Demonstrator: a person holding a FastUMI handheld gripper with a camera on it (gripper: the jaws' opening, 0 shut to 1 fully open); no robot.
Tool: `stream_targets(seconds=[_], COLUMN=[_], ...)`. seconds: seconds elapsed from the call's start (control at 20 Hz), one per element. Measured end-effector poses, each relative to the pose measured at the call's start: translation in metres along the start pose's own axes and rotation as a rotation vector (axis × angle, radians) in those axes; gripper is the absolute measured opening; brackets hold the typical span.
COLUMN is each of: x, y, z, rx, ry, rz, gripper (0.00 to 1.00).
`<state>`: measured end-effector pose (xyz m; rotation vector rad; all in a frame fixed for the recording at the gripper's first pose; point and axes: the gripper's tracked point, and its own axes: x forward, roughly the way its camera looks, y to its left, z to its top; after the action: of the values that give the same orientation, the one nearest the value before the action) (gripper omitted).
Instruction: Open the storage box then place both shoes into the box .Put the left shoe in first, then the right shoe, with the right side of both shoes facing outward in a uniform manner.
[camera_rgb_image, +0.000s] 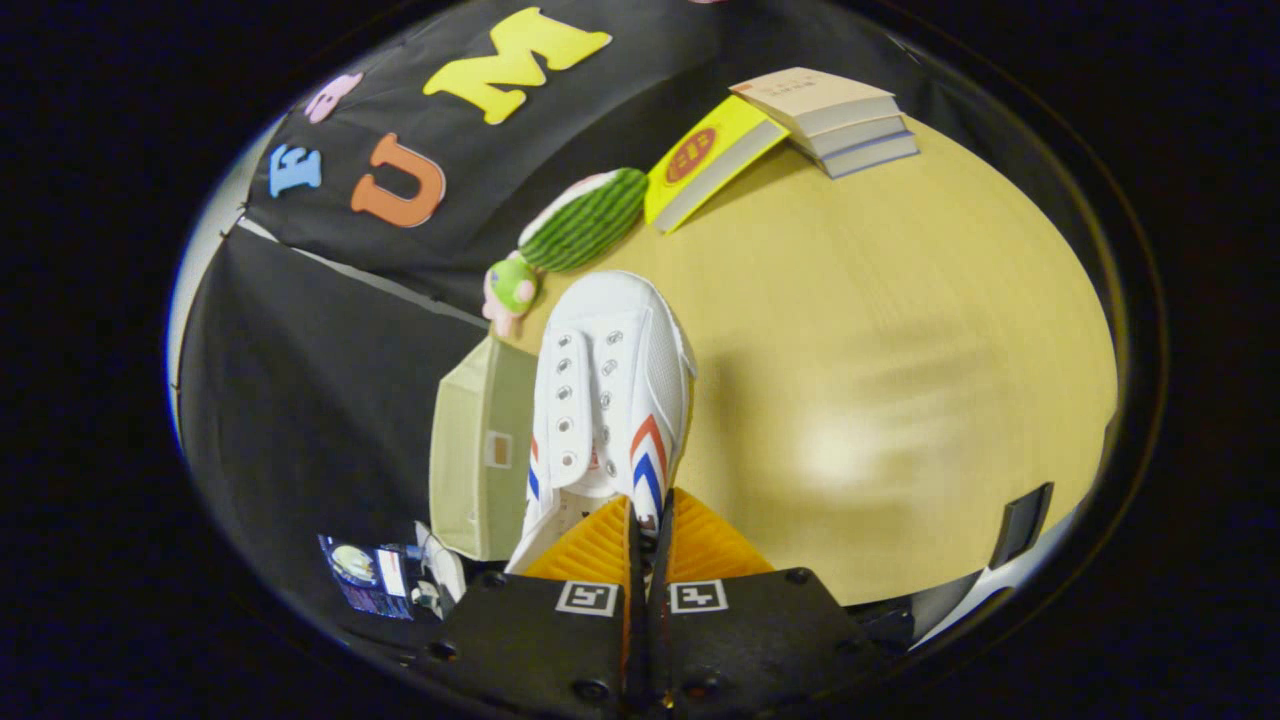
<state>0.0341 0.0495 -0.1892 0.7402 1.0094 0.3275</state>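
Now tool (650, 530) pinches white shoe (610, 390), unbranded

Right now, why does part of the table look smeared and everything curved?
Gripper view: the fisheye lens bends the table and books into curves; a blurred patch smears the wood right of the shoe, likely motion. The shoe, pinched between the fingers, stays sharp.

A: What have the tongs (650, 520) got?
B: Their fingers are pinched nearly together on the heel edge of a white sneaker (610, 390) with red and blue chevrons, toe pointing away.
A: And the storage box (480, 460)?
B: Pale green, just beside the shoe, at the desk (880, 360) edge.
A: Beyond?
B: A watermelon plush (585, 220), a yellow book (710, 160), stacked books (835, 120).
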Motion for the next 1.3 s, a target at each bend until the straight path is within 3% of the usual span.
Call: stream_targets(seconds=[0.2,0.55,0.8,1.15,1.3], x=[0.004,0.065,0.100,0.134,0.138], y=[0.081,0.155,0.174,0.156,0.158], z=[0.012,0.002,-0.026,-0.046,-0.050], rx=[-0.052,-0.081,-0.073,-0.009,-0.022], ry=[-0.056,-0.042,-0.014,0.019,0.029], rz=[0.035,-0.086,-0.130,-0.207,-0.191], gripper=[0.05,0.06,0.06,0.06,0.24])
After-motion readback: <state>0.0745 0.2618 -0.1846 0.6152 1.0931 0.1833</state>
